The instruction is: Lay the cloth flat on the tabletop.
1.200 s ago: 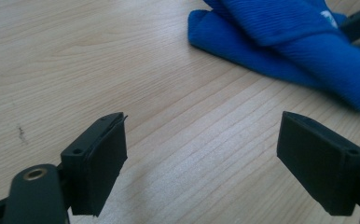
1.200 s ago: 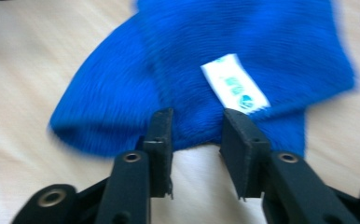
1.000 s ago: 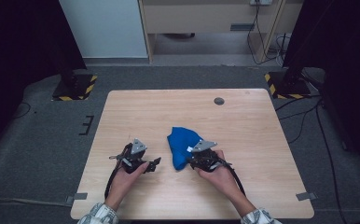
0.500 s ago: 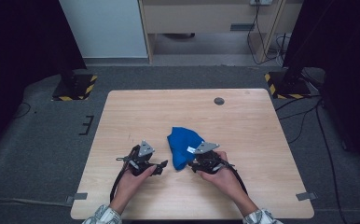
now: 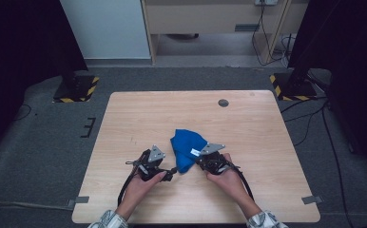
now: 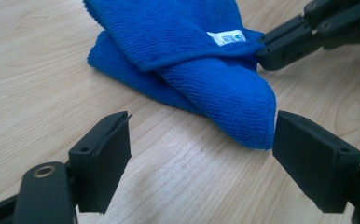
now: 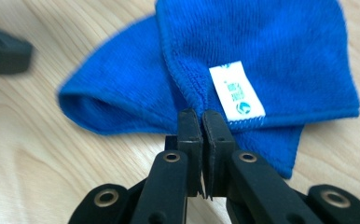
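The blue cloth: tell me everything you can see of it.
The blue cloth is soft, ribbed microfibre with a stitched hem and a small white label. It lies folded over itself on the wooden table. The right gripper is shut on its hem beside the label. The left gripper is open, facing a folded corner without touching it.

From high above we look forward and down over the whole table (image 5: 139,114); both gripper views sit low and close, sharing the blue cloth (image 6: 187,60).
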